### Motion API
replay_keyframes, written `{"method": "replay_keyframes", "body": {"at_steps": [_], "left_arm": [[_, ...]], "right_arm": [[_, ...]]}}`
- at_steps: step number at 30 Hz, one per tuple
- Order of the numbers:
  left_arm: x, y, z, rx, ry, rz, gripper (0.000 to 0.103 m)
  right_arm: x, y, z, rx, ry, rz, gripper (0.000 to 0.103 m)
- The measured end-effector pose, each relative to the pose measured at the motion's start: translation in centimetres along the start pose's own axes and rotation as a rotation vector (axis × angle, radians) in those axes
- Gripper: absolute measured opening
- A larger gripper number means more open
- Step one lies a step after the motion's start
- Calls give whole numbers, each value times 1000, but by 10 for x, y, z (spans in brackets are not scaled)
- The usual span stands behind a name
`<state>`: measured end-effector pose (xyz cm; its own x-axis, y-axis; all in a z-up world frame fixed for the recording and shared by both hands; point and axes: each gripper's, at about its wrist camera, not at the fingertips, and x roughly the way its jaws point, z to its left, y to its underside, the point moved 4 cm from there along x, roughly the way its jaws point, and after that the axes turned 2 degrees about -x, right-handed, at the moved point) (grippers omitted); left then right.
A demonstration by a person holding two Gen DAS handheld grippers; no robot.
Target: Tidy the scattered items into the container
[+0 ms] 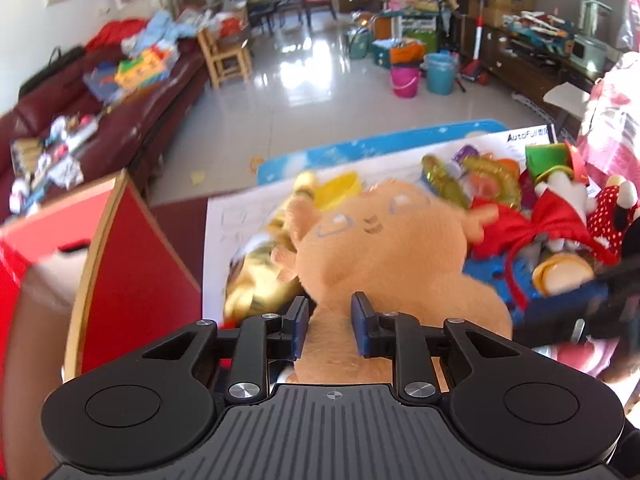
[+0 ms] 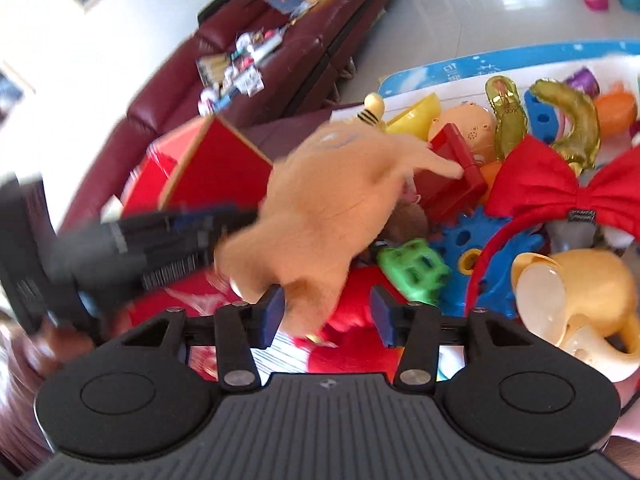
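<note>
Both grippers meet at tan plush (image 1: 384,248): left gripper (image 1: 330,326) pinches its body for lifting to red box (image 1: 132,280); right gripper (image 2: 326,314) open, letting go.

Both grippers, left gripper (image 1: 330,326) and right gripper (image 2: 326,316): black ribbed bodies, round side discs, silver screws, blue finger pads (image 1: 301,328).

Both wrist views — close, downward — share plush toy (image 1: 384,248).

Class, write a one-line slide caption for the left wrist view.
Left gripper closes on the tan plush above a heap of toys, red box alongside.
</note>
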<state>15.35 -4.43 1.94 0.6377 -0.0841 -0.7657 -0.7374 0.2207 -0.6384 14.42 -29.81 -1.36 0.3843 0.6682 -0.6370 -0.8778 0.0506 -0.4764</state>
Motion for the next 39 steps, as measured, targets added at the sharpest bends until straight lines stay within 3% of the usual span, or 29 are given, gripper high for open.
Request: {"method": "replay_keyframes", "body": {"at_steps": [6,9,13,14,16,18,20,24,25,27,29,32,36,39], "left_arm": [[-2,9,9,-51,53,-11,33],[-4,10,5,-31,75,-19,34],[-5,12,4,14,127,-7,40],[-4,11,5,33,138,0,47],[2,9,12,57,143,47,51],[10,7,25,41,140,82,76],[16,5,37,19,147,97,84],[28,1,40,12,212,128,79],[29,0,40,22,223,130,72],[30,-2,40,25,275,141,47],[31,-2,39,7,325,150,39],[31,2,35,11,310,134,50],[29,4,35,12,225,105,78],[31,5,39,-1,215,108,82]], "right_arm": [[7,-19,8,51,1,-42,72],[19,-27,16,42,6,-39,87],[44,-28,21,51,66,-3,89],[51,-27,21,62,78,15,89],[66,-22,16,102,113,48,89],[73,-20,10,142,79,59,86],[75,-19,9,142,56,62,82],[73,-20,10,85,75,58,82],[71,-20,10,83,78,57,82],[69,-20,10,80,79,54,82],[68,-20,11,75,81,57,82],[65,-22,15,49,99,64,82],[69,-27,21,21,121,71,82],[70,-30,19,30,116,79,82]]}}
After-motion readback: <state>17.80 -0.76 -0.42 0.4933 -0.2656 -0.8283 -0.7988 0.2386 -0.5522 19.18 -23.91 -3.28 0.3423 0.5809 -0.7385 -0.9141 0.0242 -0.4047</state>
